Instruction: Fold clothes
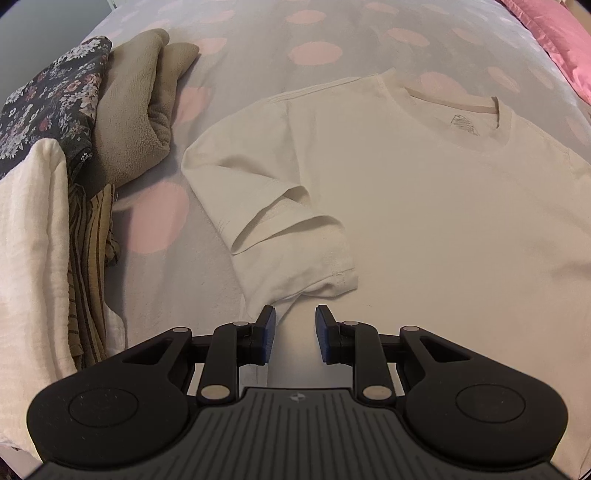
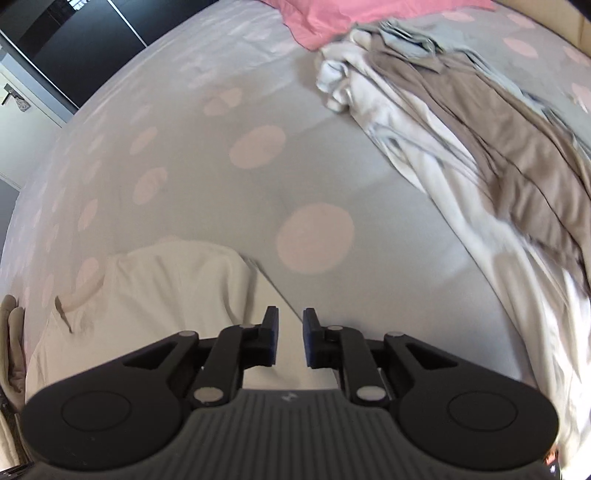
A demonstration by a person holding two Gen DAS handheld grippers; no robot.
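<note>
A cream T-shirt [image 1: 424, 206] lies flat on the grey bedspread, collar away from me, its left sleeve [image 1: 266, 199] folded inward. My left gripper [image 1: 294, 317] is open just above the shirt's left side edge, below the sleeve, with nothing between its fingers. In the right wrist view the same T-shirt [image 2: 159, 295] shows at lower left. My right gripper [image 2: 290, 319] is open over the shirt's right edge, its pads apart and empty.
A stack of folded clothes [image 1: 74, 147] sits at the left: floral, tan fleece, striped and white pieces. A loose heap of grey, brown and white garments [image 2: 480, 155] lies to the right. A pink pillow [image 2: 351, 18] is at the bed's head.
</note>
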